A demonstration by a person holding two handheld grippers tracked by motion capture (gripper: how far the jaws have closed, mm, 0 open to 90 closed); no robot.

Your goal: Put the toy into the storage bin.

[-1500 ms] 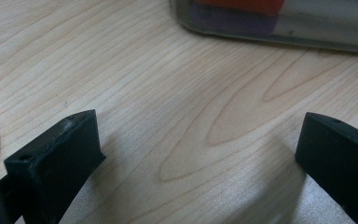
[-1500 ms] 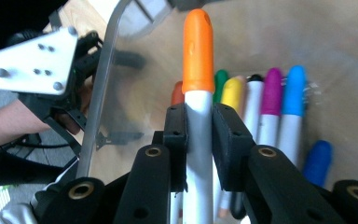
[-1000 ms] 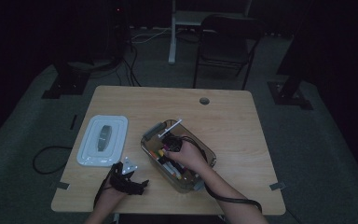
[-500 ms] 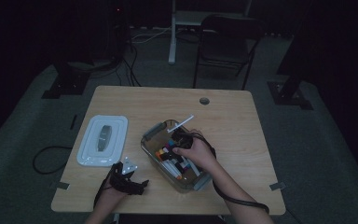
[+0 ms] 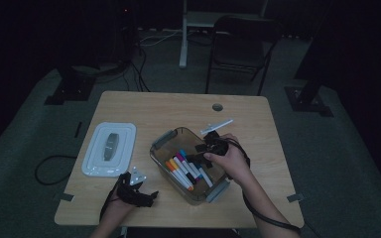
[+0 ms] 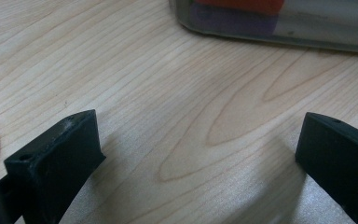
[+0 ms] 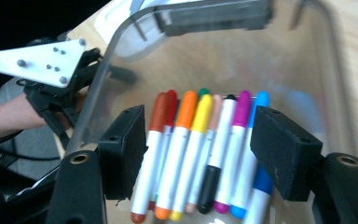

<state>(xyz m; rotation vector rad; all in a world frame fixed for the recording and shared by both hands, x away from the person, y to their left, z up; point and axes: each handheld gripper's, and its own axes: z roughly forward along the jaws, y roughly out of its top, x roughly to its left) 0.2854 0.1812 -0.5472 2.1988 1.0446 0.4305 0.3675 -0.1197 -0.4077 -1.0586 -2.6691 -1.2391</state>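
Container: a clear plastic bin (image 5: 198, 171) with grey latch handles sits open on the wooden table (image 5: 154, 106), right of centre in the high view.
Contents: a row of markers (image 7: 200, 154) lies side by side on the bin floor, with orange, yellow, black, magenta and blue caps among them.
Lid: the white lid (image 5: 110, 148) lies flat on the table to the left of the bin, apart from it.
Right gripper (image 7: 200, 151): held over the bin's right side, pointing down into it; its jaws have just been opening and stand apart above the markers, with nothing pinched.
Left gripper (image 6: 200, 161): low over bare table near the front edge, jaws spread wide and released; the bin's corner lies just ahead of it.
Right hand (image 5: 230, 161): wrapped around its gripper above the bin's rim.
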